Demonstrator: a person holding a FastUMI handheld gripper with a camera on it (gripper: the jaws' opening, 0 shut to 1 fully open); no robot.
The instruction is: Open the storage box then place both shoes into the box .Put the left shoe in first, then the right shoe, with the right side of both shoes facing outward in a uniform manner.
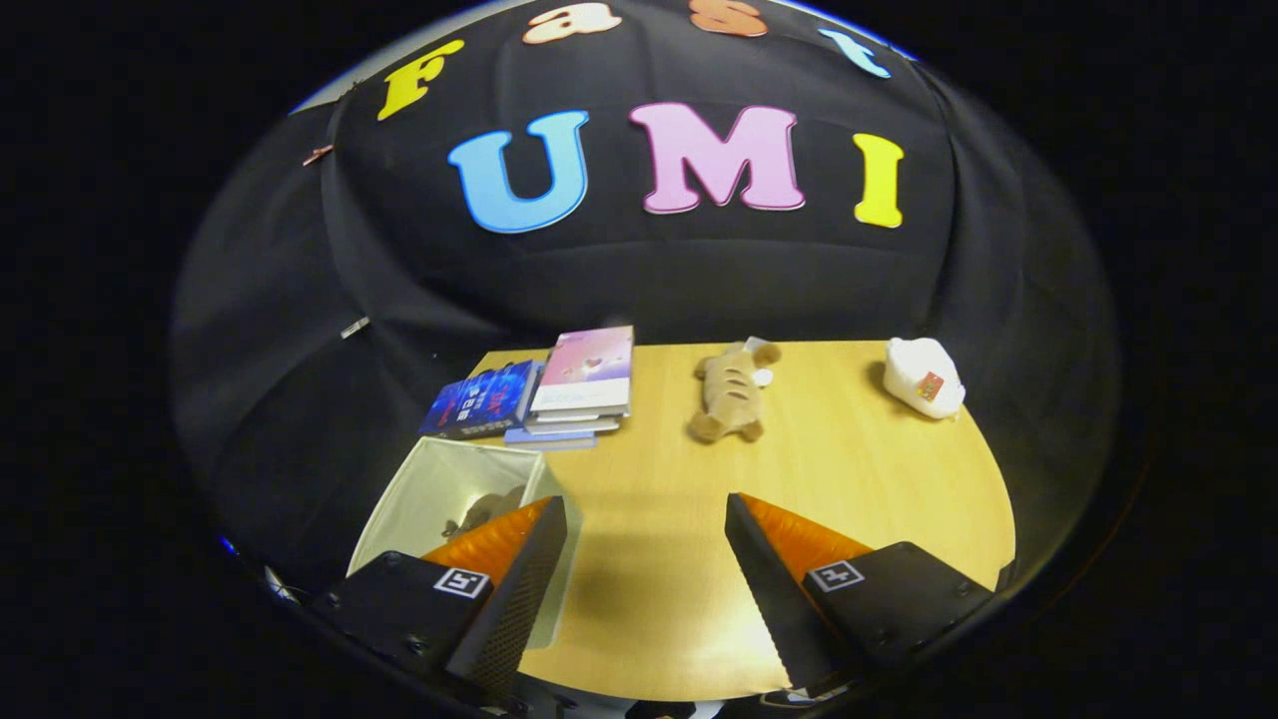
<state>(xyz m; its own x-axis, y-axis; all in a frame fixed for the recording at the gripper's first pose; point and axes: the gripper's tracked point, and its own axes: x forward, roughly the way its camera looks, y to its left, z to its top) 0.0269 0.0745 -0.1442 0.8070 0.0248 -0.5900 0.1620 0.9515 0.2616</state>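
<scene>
storage box: near corner behind finger | contents too dim to identify

black gripper housings, square markers, seemingly small screws.

Wooden table, stacked books, plush toy, white pouch, open storage box at its edge

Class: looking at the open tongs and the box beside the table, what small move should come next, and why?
Probably ease the tongs back from the storage box. They are open over bare table, holding nothing, and the box stands open with something brownish, likely a shoe, inside. No other shoe is in sight, so the remaining shoe needs finding.
</scene>
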